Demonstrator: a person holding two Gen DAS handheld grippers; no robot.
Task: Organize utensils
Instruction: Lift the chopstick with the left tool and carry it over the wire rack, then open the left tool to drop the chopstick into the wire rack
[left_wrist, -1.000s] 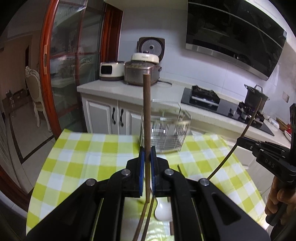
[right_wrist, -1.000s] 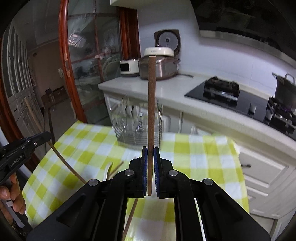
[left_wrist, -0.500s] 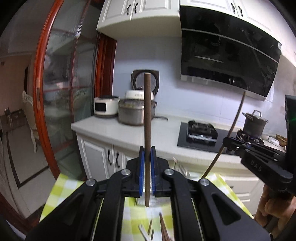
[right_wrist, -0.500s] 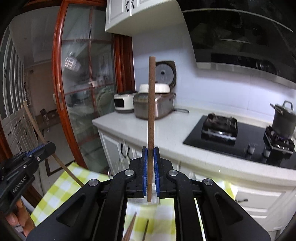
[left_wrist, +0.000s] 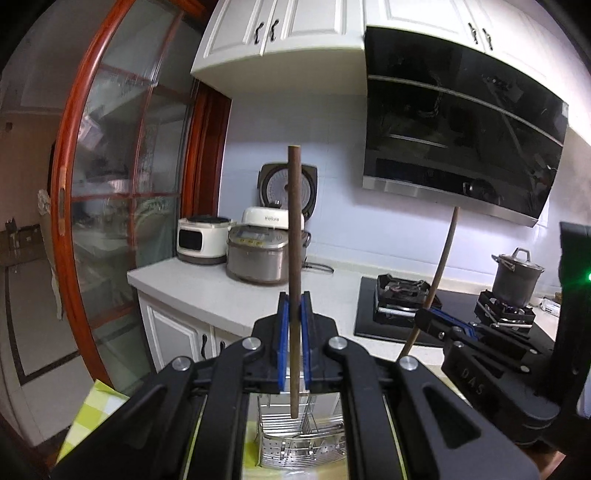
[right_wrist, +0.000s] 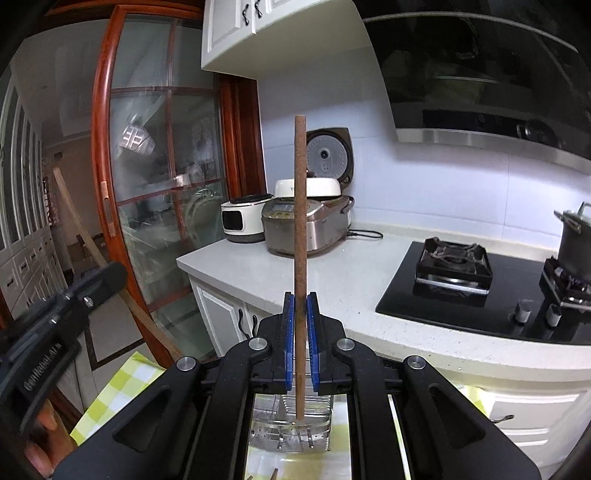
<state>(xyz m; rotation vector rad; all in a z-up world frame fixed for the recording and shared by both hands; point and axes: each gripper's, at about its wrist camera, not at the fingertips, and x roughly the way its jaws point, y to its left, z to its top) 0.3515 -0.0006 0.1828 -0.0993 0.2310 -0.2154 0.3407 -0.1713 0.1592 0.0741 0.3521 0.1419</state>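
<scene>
My left gripper (left_wrist: 294, 306) is shut on a dark brown chopstick (left_wrist: 294, 236) that stands upright between its blue pads. My right gripper (right_wrist: 300, 306) is shut on a second brown chopstick (right_wrist: 300, 221), also upright. Each gripper shows in the other's view: the right one (left_wrist: 428, 319) at right, the left one (right_wrist: 110, 275) at left, each with its stick slanting up. A metal wire utensil rack (left_wrist: 303, 439) stands on the table below both grippers, seen between the arms, also in the right wrist view (right_wrist: 291, 424). Both sticks' lower ends hang above it.
A yellow-and-white checked tablecloth (right_wrist: 118, 391) covers the table. Behind it runs a white counter (right_wrist: 332, 273) with rice cookers (right_wrist: 306, 229), a black hob (right_wrist: 454, 266) and a steel pot (left_wrist: 515, 277). A red-framed glass door (left_wrist: 122, 221) stands at left.
Both grippers have lifted and tilted up with their chopsticks; the table has dropped out of view and the rack now sits low between the arms. Loose utensils on the cloth are out of sight.
</scene>
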